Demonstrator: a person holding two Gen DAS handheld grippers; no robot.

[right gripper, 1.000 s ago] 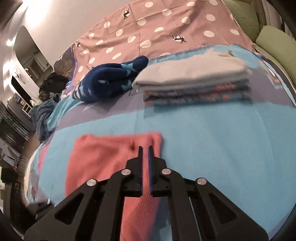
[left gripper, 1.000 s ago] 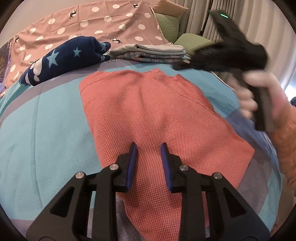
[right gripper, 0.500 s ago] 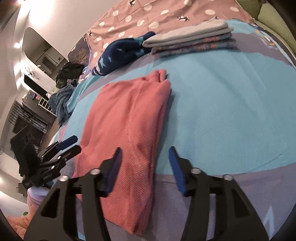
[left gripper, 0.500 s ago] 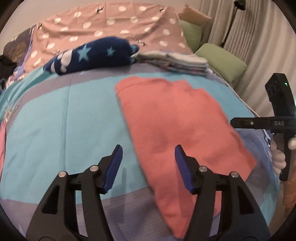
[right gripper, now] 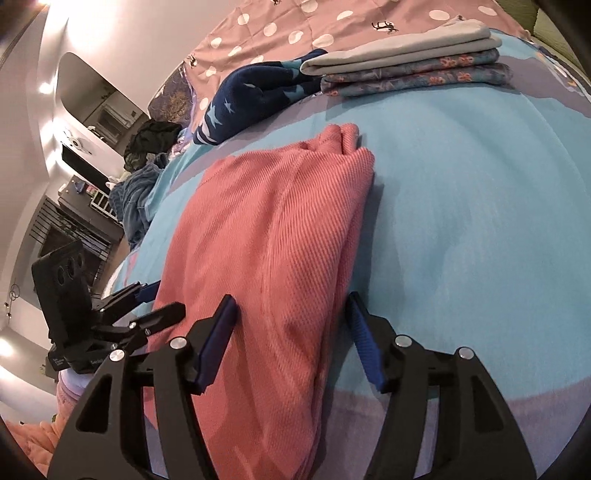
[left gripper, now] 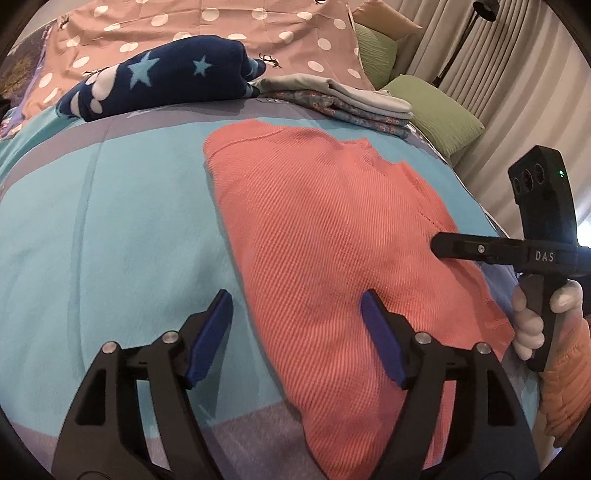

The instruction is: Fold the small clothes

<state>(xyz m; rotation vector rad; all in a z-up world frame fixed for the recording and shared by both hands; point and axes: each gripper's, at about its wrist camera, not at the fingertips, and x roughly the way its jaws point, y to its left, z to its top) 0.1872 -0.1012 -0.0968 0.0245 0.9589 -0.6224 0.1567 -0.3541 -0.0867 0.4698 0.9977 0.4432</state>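
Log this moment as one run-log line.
step: fold | item: coral garment flat on bed, half folded | left gripper: open, just opened | right gripper: open, straddling the folded edge

Coral-red garment [left gripper: 332,236] is showing a fine ribbed weave, lying on the bed cover [left gripper: 110,229], which is showing turquoise with grey-lilac bands. Beyond the garment: navy bundle [left gripper: 166,81] is showing light-blue stars and white blobs; folded stack [right gripper: 406,66] is showing plain grey on top, blue floral with orange blossoms below. Behind those, dusty-pink quilt [left gripper: 221,26] is showing white polka dots and small black animal figures. Green pillows [left gripper: 436,110] beside the stack. Both claws are showing black frames, blue pads [right gripper: 218,339].
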